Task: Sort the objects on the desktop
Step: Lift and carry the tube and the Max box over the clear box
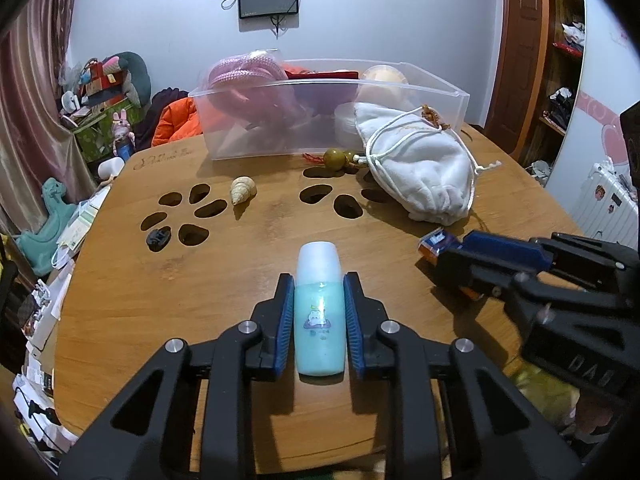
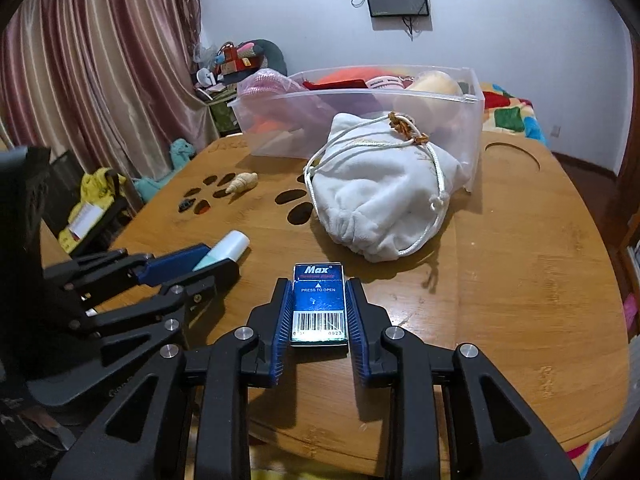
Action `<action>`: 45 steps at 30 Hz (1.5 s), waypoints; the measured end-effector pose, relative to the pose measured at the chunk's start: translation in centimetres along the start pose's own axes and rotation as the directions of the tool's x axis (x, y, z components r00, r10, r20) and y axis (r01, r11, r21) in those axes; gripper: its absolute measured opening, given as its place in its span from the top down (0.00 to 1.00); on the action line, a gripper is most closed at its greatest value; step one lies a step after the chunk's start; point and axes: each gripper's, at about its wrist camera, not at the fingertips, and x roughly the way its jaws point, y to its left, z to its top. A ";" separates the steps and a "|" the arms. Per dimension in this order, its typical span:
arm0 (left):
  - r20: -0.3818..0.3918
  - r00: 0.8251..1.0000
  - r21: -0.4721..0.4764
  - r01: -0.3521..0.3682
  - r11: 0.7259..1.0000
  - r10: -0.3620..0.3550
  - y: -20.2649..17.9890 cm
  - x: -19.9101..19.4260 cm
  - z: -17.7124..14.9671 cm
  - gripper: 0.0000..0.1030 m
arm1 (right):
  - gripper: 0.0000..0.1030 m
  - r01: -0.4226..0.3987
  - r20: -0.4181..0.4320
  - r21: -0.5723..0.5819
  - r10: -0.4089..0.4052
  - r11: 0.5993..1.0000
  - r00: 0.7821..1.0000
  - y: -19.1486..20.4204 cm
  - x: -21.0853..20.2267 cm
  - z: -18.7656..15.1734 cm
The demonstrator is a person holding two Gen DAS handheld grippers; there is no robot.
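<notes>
One wooden desk carries everything, its top pierced by two paw-print clusters of cut-out holes. At its far edge stands one clear plastic bin, already holding a pink rope, red cloth and a pale round object. One white drawstring pouch slumps against the bin's near right corner, touching its wall. Two black grippers with blue pads work at the near edge. The left gripper has its jaws clenched partway on one pale blue bottle with a frosted cap — both pads press its sides, and the bottle lies along the fingers, cap pointing toward the bin. The right gripper is closed to a similar width on one small blue box printed "Max", barcode toward the camera, both pads against its long sides. Smaller things lie loose: one olive bead charm just before the bin, one cream spiral shell beside the left paw print, and one small black object at that print's near-left hole.
</notes>
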 end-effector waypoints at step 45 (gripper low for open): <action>0.239 0.960 -0.054 0.163 0.985 -0.146 2.2 -2.7 15.8 0.77 | 0.76 0.060 0.252 -0.025 -0.052 0.998 0.966 -2.9 -4.1 13.4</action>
